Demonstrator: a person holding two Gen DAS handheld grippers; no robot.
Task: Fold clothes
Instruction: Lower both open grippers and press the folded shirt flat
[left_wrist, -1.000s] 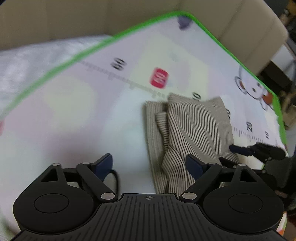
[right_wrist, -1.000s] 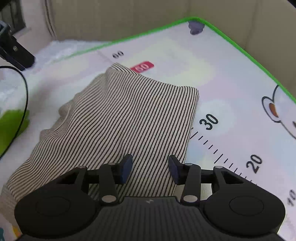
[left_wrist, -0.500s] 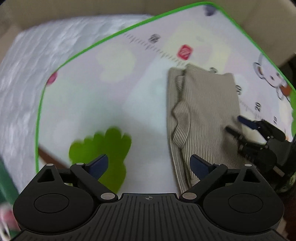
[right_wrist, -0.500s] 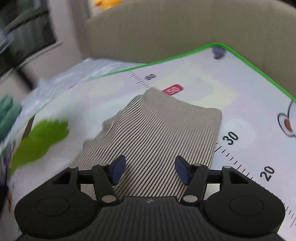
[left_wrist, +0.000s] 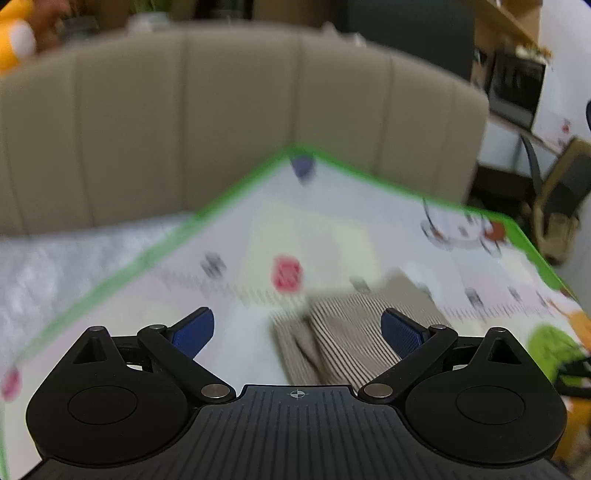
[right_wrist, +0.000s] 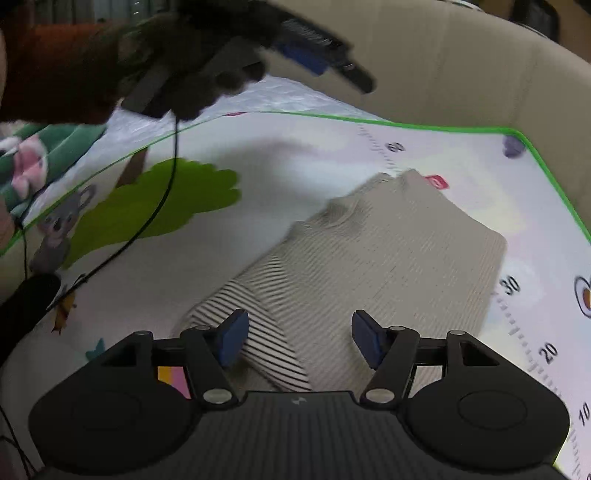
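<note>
A folded beige garment with thin dark stripes (right_wrist: 388, 258) lies on the play mat (right_wrist: 295, 158). It shows blurred in the left wrist view (left_wrist: 354, 328) just ahead of the fingers. My left gripper (left_wrist: 297, 330) is open and empty, held above the mat; it also shows in the right wrist view (right_wrist: 314, 55), raised high at the upper left. My right gripper (right_wrist: 299, 339) is open and empty, just above the garment's near end.
The mat has a green border (left_wrist: 207, 218), a ruler print and a green tree print (right_wrist: 155, 203). A beige sofa back (left_wrist: 221, 122) rises behind it. A white quilted cover (left_wrist: 74, 258) lies left of the mat. A black cable (right_wrist: 147, 221) hangs across the mat.
Both grippers have lifted and pulled back from the garment. The left one has tilted up toward the sofa back. The right one has opened wider. The garment lies still.
</note>
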